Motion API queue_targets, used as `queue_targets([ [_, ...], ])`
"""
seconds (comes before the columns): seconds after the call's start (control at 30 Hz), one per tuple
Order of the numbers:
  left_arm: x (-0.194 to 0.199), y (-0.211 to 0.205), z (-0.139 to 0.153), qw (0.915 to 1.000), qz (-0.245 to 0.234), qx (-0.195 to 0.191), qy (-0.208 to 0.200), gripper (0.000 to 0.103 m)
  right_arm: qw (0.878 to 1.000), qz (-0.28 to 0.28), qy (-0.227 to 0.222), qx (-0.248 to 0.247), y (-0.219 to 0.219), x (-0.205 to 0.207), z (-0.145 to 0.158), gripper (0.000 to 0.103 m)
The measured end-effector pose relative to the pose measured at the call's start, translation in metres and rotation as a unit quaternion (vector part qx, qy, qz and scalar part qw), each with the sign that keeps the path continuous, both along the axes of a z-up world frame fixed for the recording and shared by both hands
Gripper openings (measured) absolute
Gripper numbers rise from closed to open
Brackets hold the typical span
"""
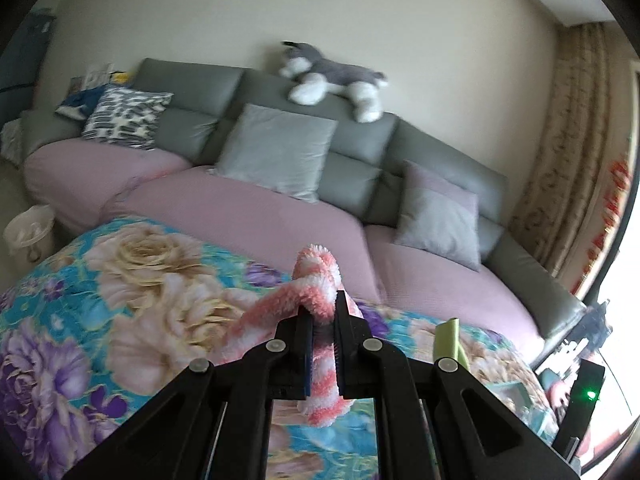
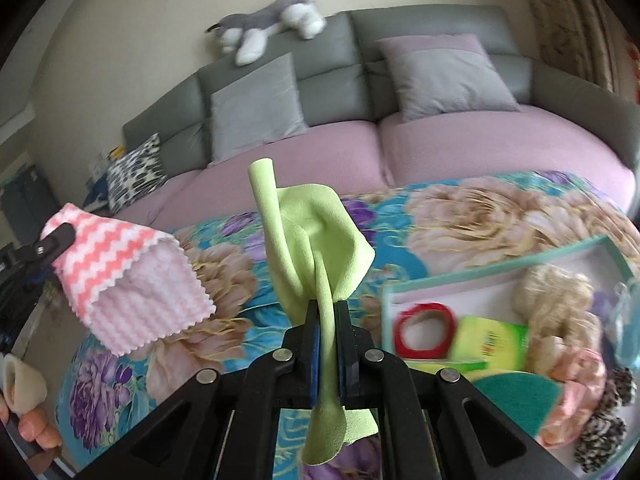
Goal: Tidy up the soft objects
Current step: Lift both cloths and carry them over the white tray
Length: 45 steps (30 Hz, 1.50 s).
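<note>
Currently, near to far:
left gripper (image 1: pixel 323 320): jaws pinching the pink-white striped cloth (image 1: pixel 316 280), bottom centre of left view; cloth lifted off the floral cover (image 1: pixel 120 280).
right gripper (image 2: pixel 329 320): jaws clamped on the green cloth (image 2: pixel 312 240), bottom centre of right view, cloth sticking upward.
tray (image 2: pixel 496 266): lower right of right view, on the floral cover, holds red ring (image 2: pixel 424 330), yarn, scrunchies.
sofa (image 1: pixel 360 148): beyond, grey cushions (image 1: pixel 280 152).
plush dog (image 1: pixel 332 76): on sofa back, upper centre.
</note>
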<state>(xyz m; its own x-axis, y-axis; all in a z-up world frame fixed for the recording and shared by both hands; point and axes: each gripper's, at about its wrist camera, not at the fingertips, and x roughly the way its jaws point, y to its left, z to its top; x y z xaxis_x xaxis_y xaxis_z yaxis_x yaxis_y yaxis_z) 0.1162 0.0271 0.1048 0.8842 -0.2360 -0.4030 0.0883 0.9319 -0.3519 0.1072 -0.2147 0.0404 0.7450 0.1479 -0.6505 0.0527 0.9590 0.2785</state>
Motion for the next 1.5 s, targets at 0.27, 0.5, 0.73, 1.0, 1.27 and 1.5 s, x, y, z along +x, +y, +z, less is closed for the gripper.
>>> queue_targets([
  [0.27, -0.008, -0.065, 0.010, 0.9961, -0.085, 0.019, -0.019, 0.009, 0.998, -0.062, 0.006, 0.000, -0.051, -0.019, 0.005, 0.007],
  [0.5, -0.021, -0.116, 0.013, 0.9870, -0.153, 0.035, -0.033, 0.009, 0.994, -0.109, 0.013, 0.002, -0.092, -0.037, 0.008, 0.007],
  [0.73, -0.035, -0.166, 0.007, 0.9686, -0.242, 0.043, -0.037, 0.009, 0.983, -0.179, 0.031, -0.005, -0.138, -0.058, 0.006, 0.007],
  [1.0, -0.032, -0.214, -0.022, 0.9489, -0.313, 0.043, -0.006, 0.009, 0.977, -0.211, 0.044, -0.010, -0.162, -0.070, 0.003, 0.008],
  [1.27, -0.003, -0.239, -0.075, 0.9443, -0.309, 0.069, 0.090, 0.009, 0.975, -0.199, 0.097, -0.002, -0.164, -0.058, -0.028, 0.008],
  [1.5, 0.005, -0.240, -0.097, 0.9426, -0.296, 0.082, 0.132, 0.009, 0.974, -0.193, 0.121, 0.002, -0.164, -0.052, -0.044, 0.010],
])
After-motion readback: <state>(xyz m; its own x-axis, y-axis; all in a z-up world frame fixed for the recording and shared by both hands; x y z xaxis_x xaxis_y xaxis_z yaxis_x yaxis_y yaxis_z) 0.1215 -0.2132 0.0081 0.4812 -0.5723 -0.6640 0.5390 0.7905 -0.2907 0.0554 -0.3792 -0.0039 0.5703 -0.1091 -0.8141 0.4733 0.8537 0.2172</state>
